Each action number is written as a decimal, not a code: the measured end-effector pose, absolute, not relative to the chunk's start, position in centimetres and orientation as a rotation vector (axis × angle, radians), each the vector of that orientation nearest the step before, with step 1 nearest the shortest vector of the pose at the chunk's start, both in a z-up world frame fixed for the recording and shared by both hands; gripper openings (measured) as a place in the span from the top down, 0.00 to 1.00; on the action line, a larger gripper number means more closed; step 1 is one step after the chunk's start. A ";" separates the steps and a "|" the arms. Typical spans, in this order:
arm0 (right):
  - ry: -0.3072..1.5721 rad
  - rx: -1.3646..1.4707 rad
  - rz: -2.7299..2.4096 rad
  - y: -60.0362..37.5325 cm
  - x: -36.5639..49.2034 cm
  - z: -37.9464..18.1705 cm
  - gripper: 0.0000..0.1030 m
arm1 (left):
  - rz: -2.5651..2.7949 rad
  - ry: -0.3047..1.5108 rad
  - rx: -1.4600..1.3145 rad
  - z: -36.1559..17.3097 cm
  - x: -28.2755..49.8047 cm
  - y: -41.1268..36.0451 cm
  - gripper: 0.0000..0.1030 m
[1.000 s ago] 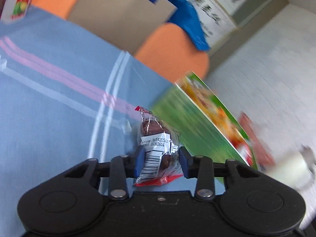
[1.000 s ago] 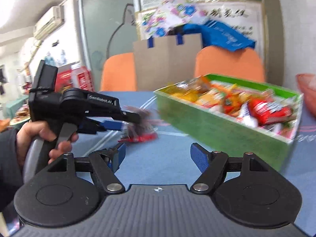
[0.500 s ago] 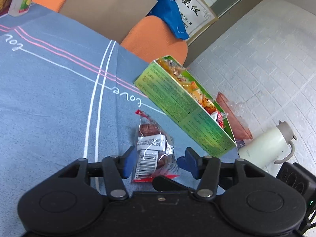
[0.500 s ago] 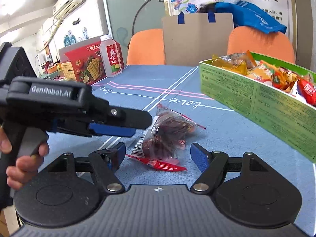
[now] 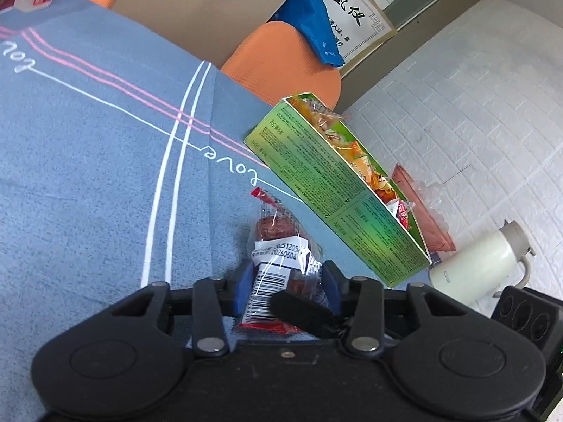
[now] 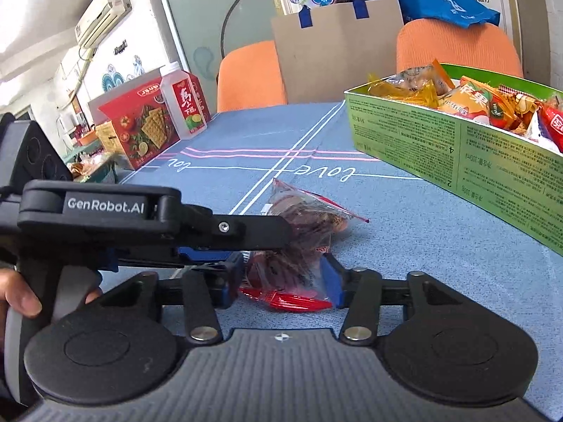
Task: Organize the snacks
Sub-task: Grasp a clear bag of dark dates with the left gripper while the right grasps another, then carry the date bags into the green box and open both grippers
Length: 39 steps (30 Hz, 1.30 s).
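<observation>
Two tools close on one snack packet (image 5: 281, 260)

Left tool (image 5: 286, 288) and right tool (image 6: 285, 281) both clench it; the green snack box (image 6: 457, 147) lies beyond, right.

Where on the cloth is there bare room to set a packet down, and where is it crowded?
Free: the blue tablecloth between the green box and the red cracker box, and the cloth left of the white stripes in the left view. Crowded: around the snack packet, where both claws meet, and the full box.
</observation>
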State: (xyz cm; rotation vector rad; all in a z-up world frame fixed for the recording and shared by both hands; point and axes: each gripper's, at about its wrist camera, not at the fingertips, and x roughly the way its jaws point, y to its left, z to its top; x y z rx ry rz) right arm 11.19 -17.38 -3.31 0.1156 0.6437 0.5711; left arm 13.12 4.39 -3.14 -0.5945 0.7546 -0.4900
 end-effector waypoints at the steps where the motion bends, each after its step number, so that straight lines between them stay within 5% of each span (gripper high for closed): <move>1: 0.640 0.122 0.571 -17.6 11.1 -3.2 0.33 | -0.494 0.755 -0.598 -3.1 13.1 4.3 0.29; 31: 0.283 0.174 0.354 -27.7 18.7 3.6 0.35 | -0.670 0.558 -0.370 6.6 25.5 -9.6 0.30; 33: 0.282 0.179 0.349 -27.7 19.8 3.2 0.34 | -0.647 0.568 -0.368 5.9 26.5 -9.7 0.23; 34: 0.287 0.174 0.350 -27.6 20.4 2.9 0.33 | -0.629 0.571 -0.362 5.4 26.8 -9.8 0.01; 39: 0.386 0.095 0.283 -26.3 23.2 0.1 0.27 | -0.495 0.573 -0.288 3.4 26.6 -8.9 0.00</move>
